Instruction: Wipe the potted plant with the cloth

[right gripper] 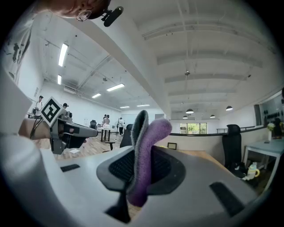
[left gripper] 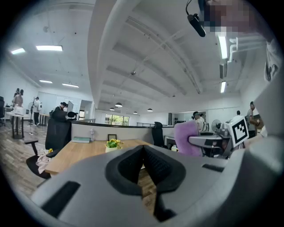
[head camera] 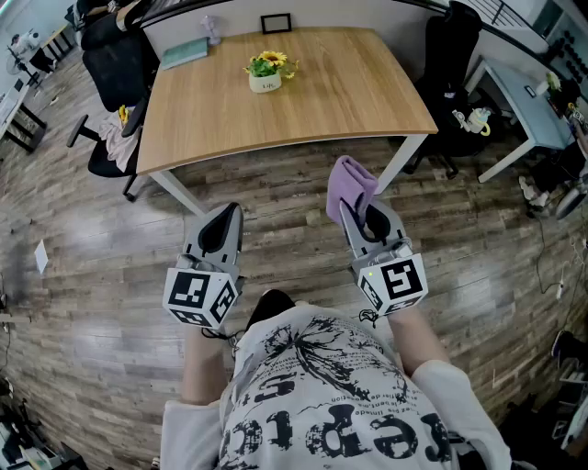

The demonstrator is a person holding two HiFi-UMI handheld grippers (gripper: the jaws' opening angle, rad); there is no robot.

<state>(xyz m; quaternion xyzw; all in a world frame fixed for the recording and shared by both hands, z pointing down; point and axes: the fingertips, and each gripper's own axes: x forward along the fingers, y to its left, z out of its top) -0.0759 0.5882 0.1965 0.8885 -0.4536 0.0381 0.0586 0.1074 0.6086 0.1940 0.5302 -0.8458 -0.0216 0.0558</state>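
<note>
The cloth (head camera: 350, 186), purple, is found clamped in the right gripper (head camera: 356, 213), with its free end standing up out of the jaws; the grip is confirmed in the right gripper view, where the fabric fills the gap between the pads. The left gripper (head camera: 229, 217) is found with its jaws brought together and nothing between them. Both grippers are held roughly level over the wood floor, short of the near edge of the table (head camera: 367, 101). The plant (head camera: 267, 71), a small white pot with yellow flowers, stands upright toward the far middle of the table, well apart from both grippers. No contact between cloth and plant is shown. A frame (head camera: 276, 23) and a teal book (head camera: 185, 52) lie at the far edge (neither is judged to obstruct the approach). On this evidence, the pick-up of the cloth is judged complete, and the wiping itself is judged not yet begun. What is left is judged to be the approach to the table, the bringing of the cloth to the pot and leaves, and the wipe proper; the empty left gripper could be used to steady the pot.
</note>
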